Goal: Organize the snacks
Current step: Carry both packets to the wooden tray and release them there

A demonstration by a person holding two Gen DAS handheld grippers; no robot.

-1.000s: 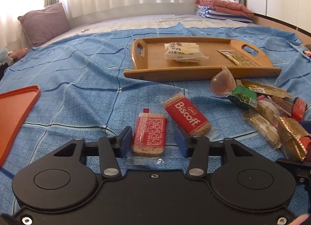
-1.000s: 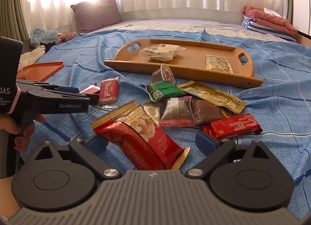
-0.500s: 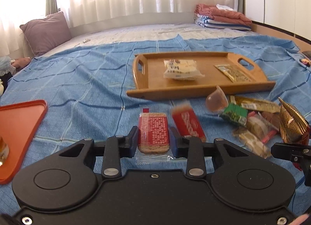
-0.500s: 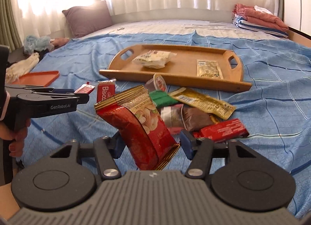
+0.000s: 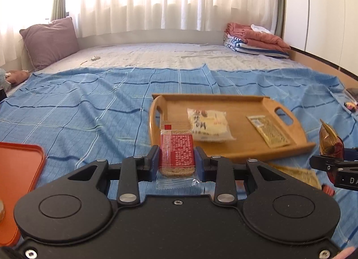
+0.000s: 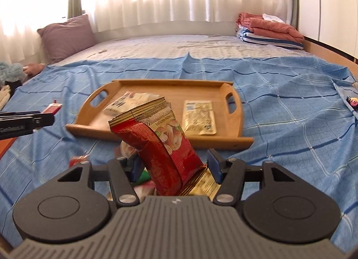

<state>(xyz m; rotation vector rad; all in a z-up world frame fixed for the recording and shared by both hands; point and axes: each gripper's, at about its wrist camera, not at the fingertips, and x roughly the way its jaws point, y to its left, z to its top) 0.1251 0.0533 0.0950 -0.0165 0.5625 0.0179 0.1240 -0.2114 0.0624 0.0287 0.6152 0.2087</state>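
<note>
My left gripper (image 5: 176, 161) is shut on a red-wrapped biscuit packet (image 5: 176, 151) and holds it lifted, in front of the wooden tray (image 5: 297, 144). The tray holds a white snack bag (image 5: 208, 125) and a flat yellow sachet (image 5: 268, 130). My right gripper (image 6: 174, 165) is shut on a red and gold snack bag (image 6: 163, 147), held upright before the same tray (image 6: 223, 141). In the left wrist view the right gripper and its bag (image 5: 329, 144) show at the right edge. The left gripper (image 6: 26, 122) shows at the left in the right wrist view.
An orange tray (image 5: 20, 169) lies at the left on the blue checked sheet (image 5: 89, 102). Loose snacks lie under the right gripper, mostly hidden. A purple pillow (image 5: 49, 41) and folded blankets (image 5: 255, 37) lie at the far side of the bed.
Both grippers closed on their packets and lifted them off the sheet, moving up and toward the wooden tray. The Biscoff packet and the snack pile have dropped out of the left wrist view.
</note>
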